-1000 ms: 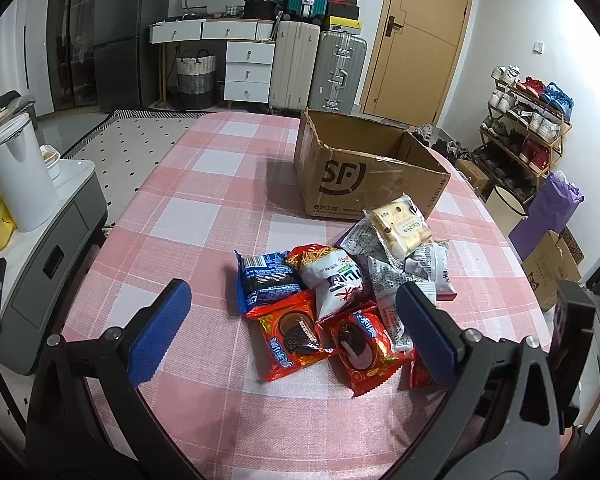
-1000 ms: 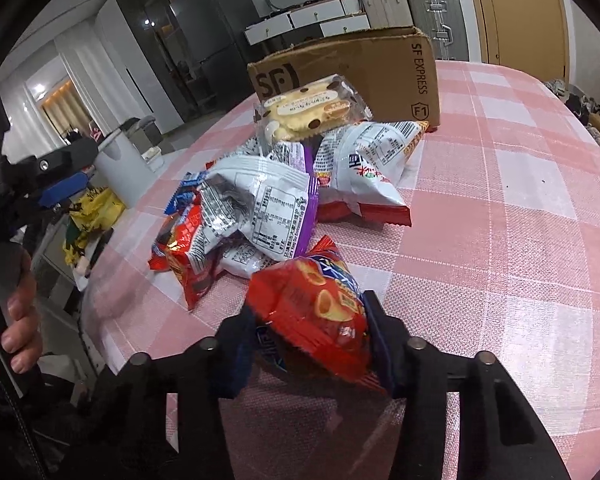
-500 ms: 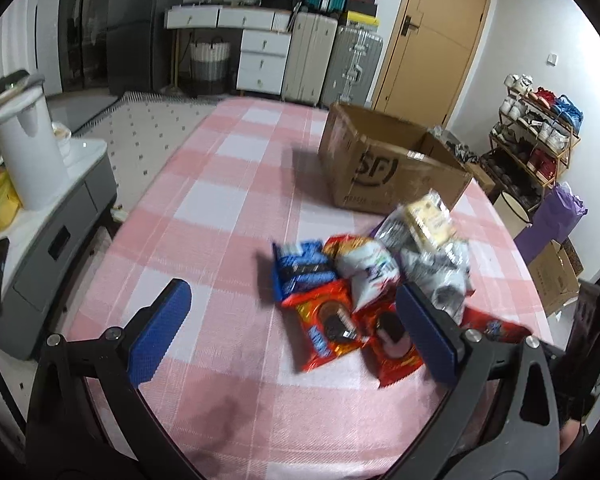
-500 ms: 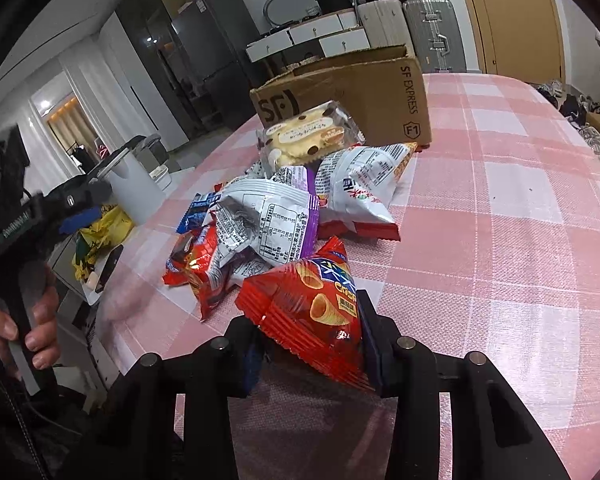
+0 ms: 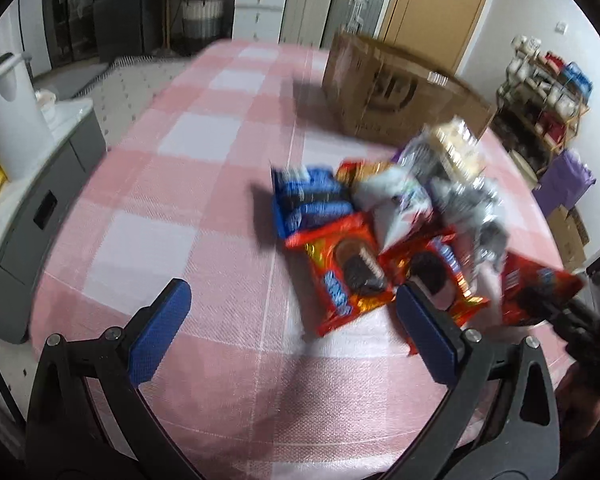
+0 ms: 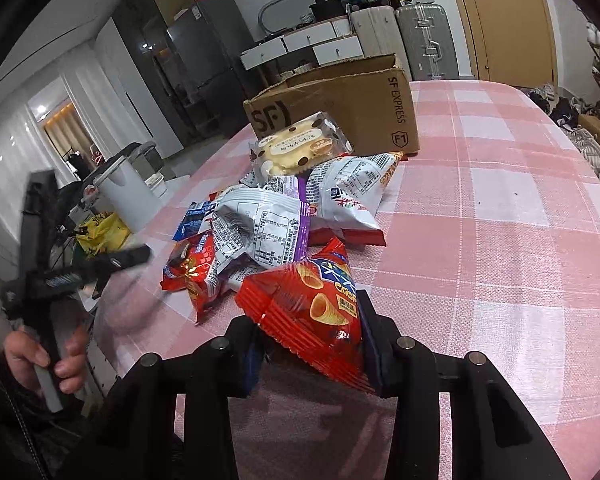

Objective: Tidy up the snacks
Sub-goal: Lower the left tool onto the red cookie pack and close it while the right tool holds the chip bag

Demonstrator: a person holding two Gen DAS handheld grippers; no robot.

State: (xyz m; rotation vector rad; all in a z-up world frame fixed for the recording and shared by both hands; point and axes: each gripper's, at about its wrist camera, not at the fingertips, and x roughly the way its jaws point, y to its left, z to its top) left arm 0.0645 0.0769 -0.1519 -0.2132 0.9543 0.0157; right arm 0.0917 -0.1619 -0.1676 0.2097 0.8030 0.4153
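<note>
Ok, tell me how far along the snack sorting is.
Barely started. The inside of the cardboard box is hidden, so nothing can be counted as packed. In hand: the right gripper is clamped on the red corn-snack bag. The left gripper is open and empty over the tablecloth. Left: the pile of snack packets beside the box.

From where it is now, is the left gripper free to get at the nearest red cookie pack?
Probably yes. The left gripper is open and empty, and the red cookie pack lies flat at the pile's near edge, uncovered, with bare tablecloth in front of it.
</note>
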